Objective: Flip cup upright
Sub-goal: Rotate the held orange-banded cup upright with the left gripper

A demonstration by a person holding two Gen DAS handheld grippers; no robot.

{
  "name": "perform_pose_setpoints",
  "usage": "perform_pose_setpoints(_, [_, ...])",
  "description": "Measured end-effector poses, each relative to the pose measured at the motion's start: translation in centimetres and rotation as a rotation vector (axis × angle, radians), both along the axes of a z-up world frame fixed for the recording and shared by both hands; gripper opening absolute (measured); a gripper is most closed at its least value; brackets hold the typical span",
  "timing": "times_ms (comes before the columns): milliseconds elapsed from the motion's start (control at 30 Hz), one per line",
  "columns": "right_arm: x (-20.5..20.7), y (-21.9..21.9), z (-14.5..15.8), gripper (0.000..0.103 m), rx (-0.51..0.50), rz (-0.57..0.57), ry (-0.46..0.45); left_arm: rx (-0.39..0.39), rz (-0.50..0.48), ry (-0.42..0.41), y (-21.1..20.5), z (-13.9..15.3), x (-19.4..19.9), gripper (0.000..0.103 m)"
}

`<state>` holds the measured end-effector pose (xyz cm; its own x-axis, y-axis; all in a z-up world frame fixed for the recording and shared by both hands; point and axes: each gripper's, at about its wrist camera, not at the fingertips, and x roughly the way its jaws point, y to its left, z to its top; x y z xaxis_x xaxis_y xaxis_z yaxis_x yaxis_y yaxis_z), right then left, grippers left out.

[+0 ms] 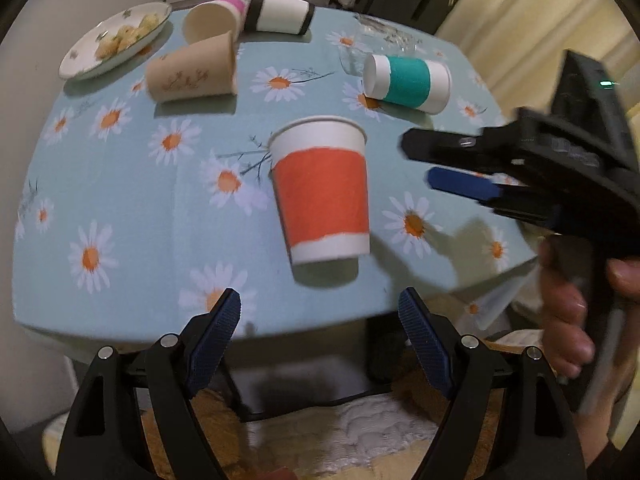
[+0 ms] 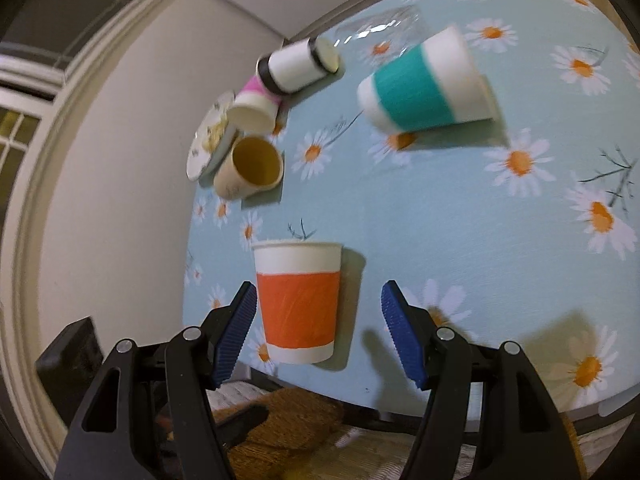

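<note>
Both hand-held grippers wide; orange cup nr table edge.

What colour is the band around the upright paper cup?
Orange, on a white paper cup; clearest in the right wrist view.

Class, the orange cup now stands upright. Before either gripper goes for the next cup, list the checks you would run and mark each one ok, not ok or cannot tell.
1. Orange cup upright, rim up, on the tablecloth: ok.
2. Right gripper open, pads off the orange cup: ok.
3. Left gripper open and empty: ok.
4. Teal cup upright: not ok, it lies on its side.
5. Path from the right gripper to the teal cup clear of other cups: ok.
6. Clear glass behind the teal cup far enough away: cannot tell.
</note>
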<state>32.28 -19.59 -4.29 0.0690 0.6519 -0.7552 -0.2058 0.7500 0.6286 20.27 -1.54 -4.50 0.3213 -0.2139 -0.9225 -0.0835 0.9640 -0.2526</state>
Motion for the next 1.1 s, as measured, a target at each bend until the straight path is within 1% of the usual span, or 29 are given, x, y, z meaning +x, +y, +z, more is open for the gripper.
perform_pose_setpoints(33, [-0.1,0.6,-0.2,0.066,-0.013,0.012,-0.001,-0.013,0.015,-0.015,0.4,0.0,-0.6,0.079])
perform_pose_setpoints(67, [-0.1,1.0,-0.3,0.073,-0.022,0.016,-0.003,-0.019,0.026,-0.029,0.7,0.0,-1.1,0.079])
perform_pose_setpoints(100, [-0.1,1.5,-0.4,0.075,-0.029,0.016,-0.007,-0.029,0.038,-0.047,1.1,0.0,-1.6,0.079])
perform_pose_setpoints(233, [-0.2,3.6,-0.1,0.075,-0.066,0.050,-0.045,-0.091,0.104,-0.086,3.0,-0.9,-2.9,0.079])
perform_pose_setpoints(333, [-0.6,5.2,-0.1,0.075,-0.165,0.081,-0.089,-0.138,0.156,-0.116,4.8,-1.3,-3.7,0.079])
perform_pose_setpoints(400, [-0.8,6.0,-0.3,0.075,-0.221,0.097,-0.111,-0.147,0.180,-0.131,5.8,-1.5,-4.2,0.079])
perform_pose_setpoints(567, [-1.0,7.9,-0.7,0.075,-0.321,0.134,-0.154,-0.129,0.238,-0.163,8.1,-1.7,-4.9,0.079])
perform_pose_setpoints(700, [-1.0,8.6,-1.3,0.075,-0.342,0.151,-0.150,-0.145,0.269,-0.181,9.4,-1.8,-4.8,0.079])
perform_pose_setpoints(867, [-0.8,9.3,-1.8,0.074,-0.381,0.161,-0.161,-0.165,0.298,-0.183,10.6,-1.9,-4.0,0.079])
perform_pose_setpoints(967, [-0.9,9.7,-1.9,0.070,-0.389,0.173,-0.160,-0.182,0.321,-0.185,11.4,-1.9,-3.4,0.079])
perform_pose_setpoints(1100, [-1.0,10.0,-2.0,0.070,-0.393,0.186,-0.173,-0.191,0.345,-0.199,12.1,-1.7,-2.9,0.079])
